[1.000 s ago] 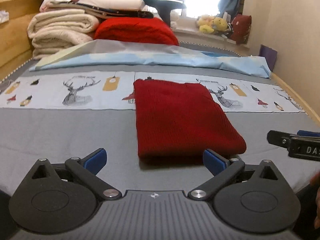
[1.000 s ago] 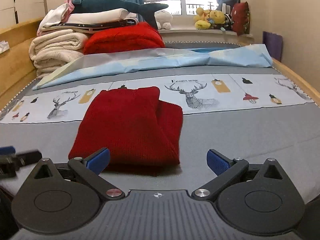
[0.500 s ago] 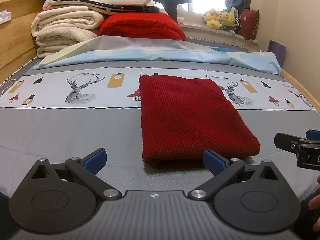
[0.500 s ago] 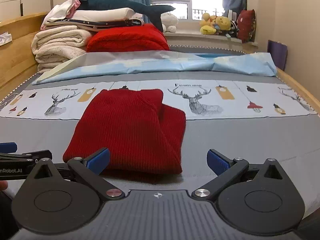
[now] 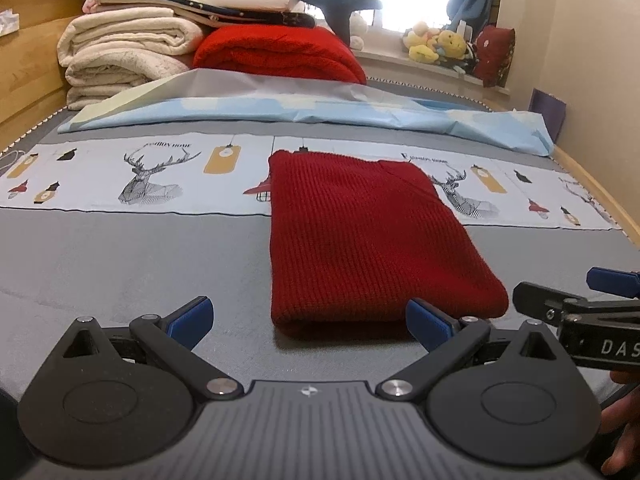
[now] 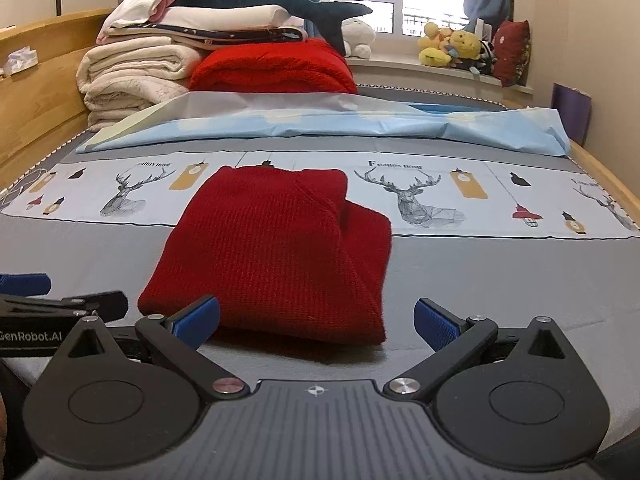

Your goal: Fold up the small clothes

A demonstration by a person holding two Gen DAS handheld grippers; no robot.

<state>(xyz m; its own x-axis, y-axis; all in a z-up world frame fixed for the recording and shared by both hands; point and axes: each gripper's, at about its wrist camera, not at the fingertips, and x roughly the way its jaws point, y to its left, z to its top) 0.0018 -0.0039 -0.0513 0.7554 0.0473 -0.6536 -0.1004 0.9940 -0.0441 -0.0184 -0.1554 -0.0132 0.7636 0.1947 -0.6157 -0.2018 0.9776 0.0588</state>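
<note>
Sweater (image 5: 368, 236): I'm seeing it lying folded on the bed (image 5: 120, 256).
Left gripper (image 5: 310, 318): spread wide, holding nothing.
Right gripper (image 6: 316, 320): likewise; only its view is showing the lower layer sticking out.

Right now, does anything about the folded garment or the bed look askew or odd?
Slightly. In the right wrist view the red knit garment shows an under layer sticking out past the top layer on its right side, so the edges are not flush. It lies flat on the bed. Both tongs are open and empty.
</note>
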